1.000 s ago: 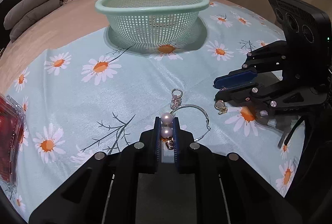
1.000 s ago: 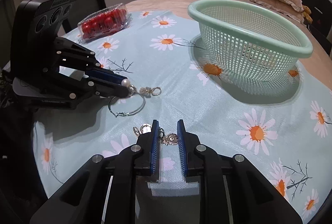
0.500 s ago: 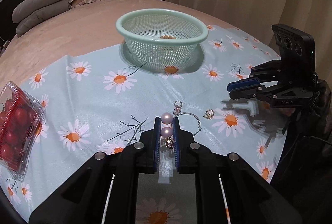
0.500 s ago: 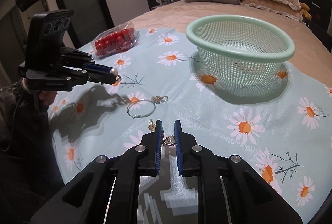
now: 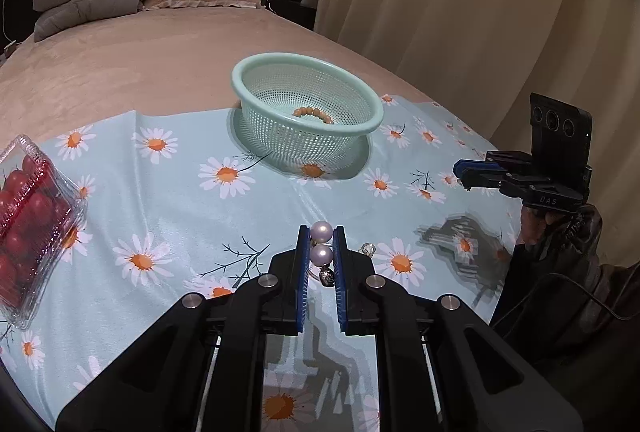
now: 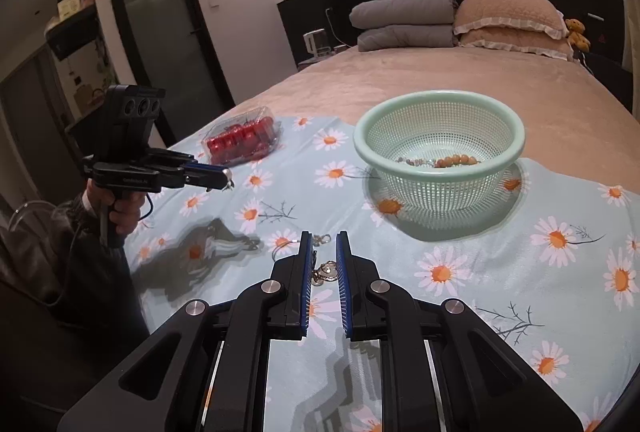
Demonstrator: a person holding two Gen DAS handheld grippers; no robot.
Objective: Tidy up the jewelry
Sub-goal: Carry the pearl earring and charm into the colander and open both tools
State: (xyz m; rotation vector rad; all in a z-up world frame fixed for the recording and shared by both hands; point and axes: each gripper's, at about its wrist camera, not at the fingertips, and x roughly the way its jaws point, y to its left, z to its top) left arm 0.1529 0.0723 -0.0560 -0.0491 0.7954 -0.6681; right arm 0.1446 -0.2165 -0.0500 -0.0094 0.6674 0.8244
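The left gripper (image 5: pixel 321 244) had its jaws drawn narrow on a pearl earring (image 5: pixel 321 232): two pearls sat stacked between the blue pads, a small metal charm hanging below them. The right gripper (image 6: pixel 323 252) had its jaws just as narrow, having just been closing, and pinched a small silver trinket (image 6: pixel 327 271) that hung between the pads above the daisy cloth (image 6: pixel 460 304) on the bed.

In the right wrist view a wire hoop with a clasp (image 6: pixel 298 244) lay on the cloth just past the jaws, at about eleven o'clock. In the left wrist view a little ring (image 5: pixel 368 249) lay at about one o'clock of the jaws.

Farther off, at ten o'clock in the right wrist view, a clear box of red tomatoes (image 6: pixel 240 140) rested on the cloth. At one o'clock stood the green basket (image 6: pixel 439 148), with a beaded bracelet (image 6: pixel 456 160) in its bottom.

The right gripper's body bore the letters "DAS" in the left wrist view; the writing on the left gripper's body was too small to read.
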